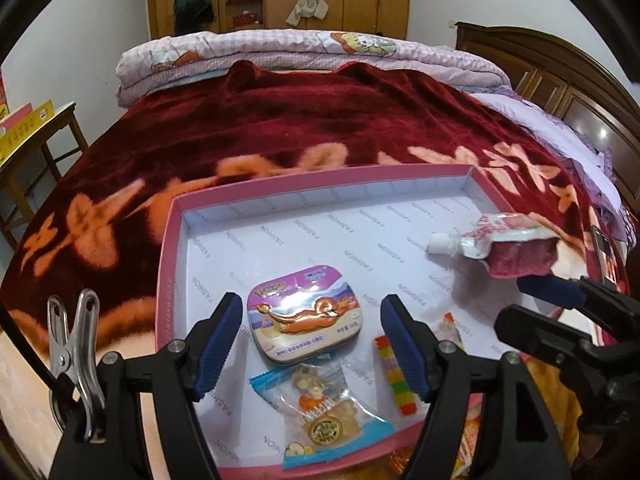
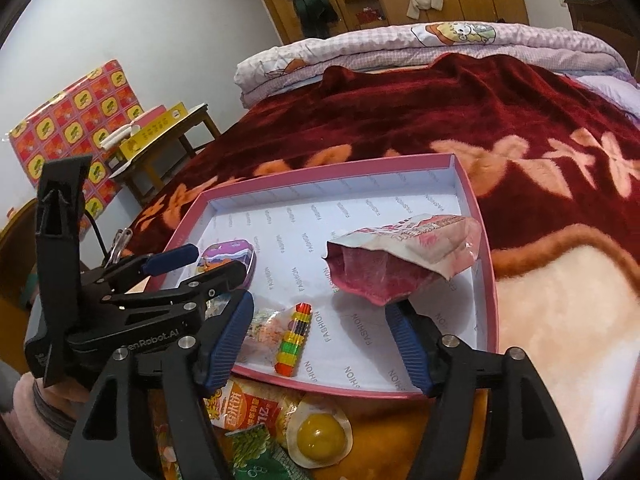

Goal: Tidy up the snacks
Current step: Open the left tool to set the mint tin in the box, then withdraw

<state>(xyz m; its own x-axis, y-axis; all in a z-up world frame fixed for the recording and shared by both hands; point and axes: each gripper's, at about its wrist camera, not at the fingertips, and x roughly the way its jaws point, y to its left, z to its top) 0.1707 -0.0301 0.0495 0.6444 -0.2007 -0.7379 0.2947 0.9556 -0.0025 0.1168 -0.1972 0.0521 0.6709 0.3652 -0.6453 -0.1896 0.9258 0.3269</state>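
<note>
A shallow pink box (image 1: 320, 178) (image 2: 486, 264) with a white FASHION-printed floor lies on the bed. In it are a purple candy tin (image 1: 305, 314) (image 2: 228, 258), a clear bag of gummies (image 1: 320, 412), a striped candy stick (image 1: 396, 376) (image 2: 294, 338) and a pink spouted pouch (image 1: 508, 246) (image 2: 404, 258). My left gripper (image 1: 312, 344) is open and empty just above the tin. My right gripper (image 2: 324, 340) is open and empty, just behind the pouch's base. Each gripper shows in the other's view, the right one (image 1: 560, 312) and the left one (image 2: 160, 280).
Loose snack packets, an orange one (image 2: 248, 404), a green one (image 2: 256, 452) and a yolk-like one (image 2: 320, 438), lie in front of the box. The red floral blanket (image 1: 280, 132) covers the bed, with folded quilts (image 1: 304, 52) behind. A small table (image 2: 160, 140) with boxes stands at left.
</note>
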